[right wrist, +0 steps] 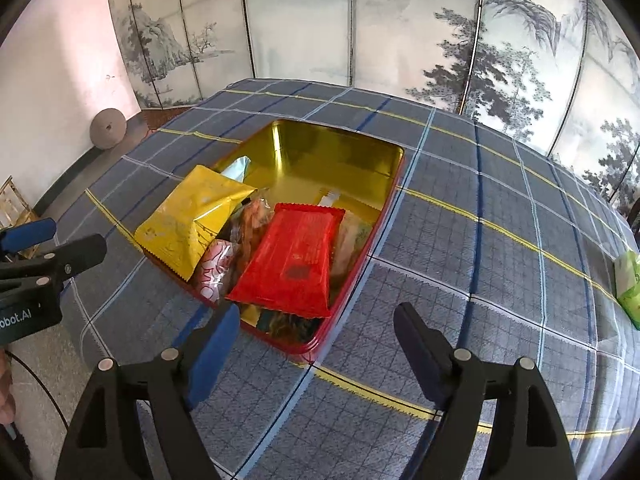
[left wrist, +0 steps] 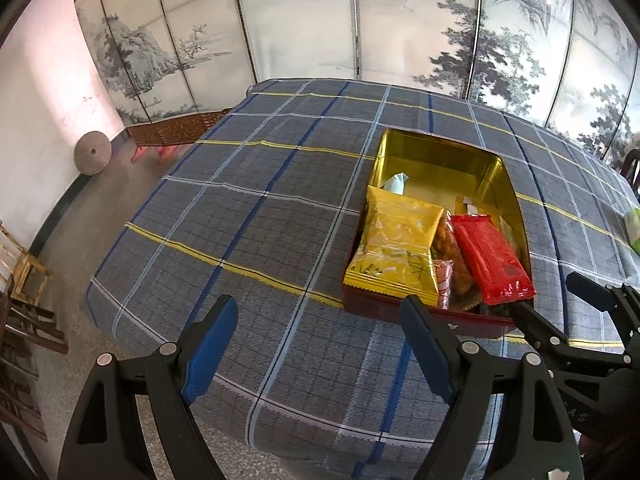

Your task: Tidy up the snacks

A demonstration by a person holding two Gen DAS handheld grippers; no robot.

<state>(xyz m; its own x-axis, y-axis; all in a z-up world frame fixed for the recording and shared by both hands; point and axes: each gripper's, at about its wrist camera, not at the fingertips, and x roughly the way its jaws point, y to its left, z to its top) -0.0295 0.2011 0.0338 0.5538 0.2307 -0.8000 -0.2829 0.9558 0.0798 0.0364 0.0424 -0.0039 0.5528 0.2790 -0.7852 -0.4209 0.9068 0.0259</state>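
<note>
Hovering with jaws of left gripper point(left wrist: 320, 344) and right gripper point(right wrist: 318, 354) spread wide, empty, beside gold-lined red rectangular tin point(right wrist: 352, 152) of snack packets on plaid-clothed bench point(left wrist: 256, 208).

Table under blue-grey plaid cloth point(right wrist: 460, 240); red tin with gold interior point(right wrist: 340, 160) at centre, green packet point(right wrist: 628, 280) near right edge.
</note>
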